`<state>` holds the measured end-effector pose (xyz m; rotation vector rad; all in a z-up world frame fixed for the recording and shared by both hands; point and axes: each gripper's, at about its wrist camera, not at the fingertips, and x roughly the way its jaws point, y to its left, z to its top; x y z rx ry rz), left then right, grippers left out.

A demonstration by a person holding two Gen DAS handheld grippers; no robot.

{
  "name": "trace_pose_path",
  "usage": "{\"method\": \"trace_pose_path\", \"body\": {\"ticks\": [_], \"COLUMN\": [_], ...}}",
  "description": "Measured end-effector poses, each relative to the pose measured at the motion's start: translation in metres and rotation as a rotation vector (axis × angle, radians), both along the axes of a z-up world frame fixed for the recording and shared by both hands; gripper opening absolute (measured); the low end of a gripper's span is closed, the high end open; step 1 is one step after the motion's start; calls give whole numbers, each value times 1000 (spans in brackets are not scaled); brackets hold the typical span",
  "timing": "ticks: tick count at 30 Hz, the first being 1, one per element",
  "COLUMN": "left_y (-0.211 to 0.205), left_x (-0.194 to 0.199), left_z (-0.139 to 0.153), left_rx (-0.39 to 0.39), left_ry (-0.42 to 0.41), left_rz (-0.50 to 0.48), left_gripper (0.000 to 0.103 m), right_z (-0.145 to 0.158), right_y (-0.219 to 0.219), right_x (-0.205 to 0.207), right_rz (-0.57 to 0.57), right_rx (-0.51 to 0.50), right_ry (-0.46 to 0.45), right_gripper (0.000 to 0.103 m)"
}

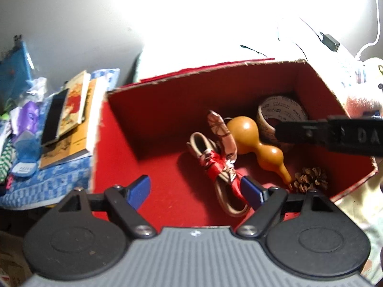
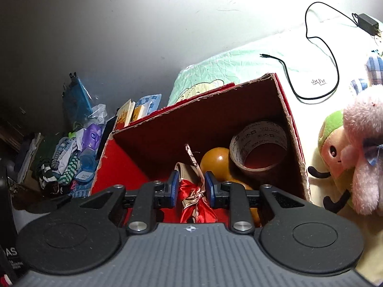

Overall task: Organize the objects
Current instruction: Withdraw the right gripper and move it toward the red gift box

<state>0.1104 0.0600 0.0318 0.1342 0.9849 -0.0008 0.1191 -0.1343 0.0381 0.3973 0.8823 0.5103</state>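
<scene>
An open red cardboard box [image 1: 167, 110] holds a red-and-cream scarf bundle [image 1: 220, 167], a tan gourd [image 1: 244, 134], a printed tape roll [image 1: 280, 110] and a pine cone [image 1: 311, 179]. My left gripper [image 1: 196, 191] hangs open over the box's near side, nothing between its blue pads. My right gripper [image 1: 280, 131] reaches in from the right above the tape roll, apart from the scarf. In the right wrist view the right gripper [image 2: 192, 187] has a narrow gap, with the scarf [image 2: 194, 201] seen through it lying below. The gourd [image 2: 215, 160] and tape roll [image 2: 263, 129] sit beyond, inside the box [image 2: 215, 119].
Stacked books [image 1: 74, 110] and a heap of cloths and packets [image 2: 69, 162] crowd the left of the box. Plush toys [image 2: 354, 157] lie against its right side. A black cable with an adapter [image 2: 335, 71] lies on the pale sheet behind.
</scene>
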Motion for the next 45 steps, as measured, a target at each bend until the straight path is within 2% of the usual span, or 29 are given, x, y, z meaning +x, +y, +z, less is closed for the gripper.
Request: {"method": "trace_pose_path", "body": {"ticks": [6,11,13,17,23,36,43,45], "left_y": [-5,-4,-4,-1,3,2,6,7], "left_x": [-28,-50,-57,-71,-88,-112,-121,-121], "left_z": [19,30,31,33,28,-14,-41,-48], "left_rx": [20,39,36,22,13,-29,-71,-104], "left_ry": [-47,-71,-72,-69,-57,61,141,164], "left_rz": [45,74,84,105,139,153,148,142], "left_gripper": [85,87,88,88,88,91,92,92], "right_z": [13,20,21,20,6,-48,-63,-66], "right_y": [-3,-6,-6,-11,-20,-24,-10,-3], "right_x": [-27,-50,-57,-70,-80,-81,-83,-84], "right_rz": [42,59,72,108,184,203,240,256], "right_rx": [34,26,18,35,86,146,132,125], "right_ry": [-93,-154,-170,-166,-73,196,258,273], "right_gripper": [28,35,49,51,50,50,50,50]}}
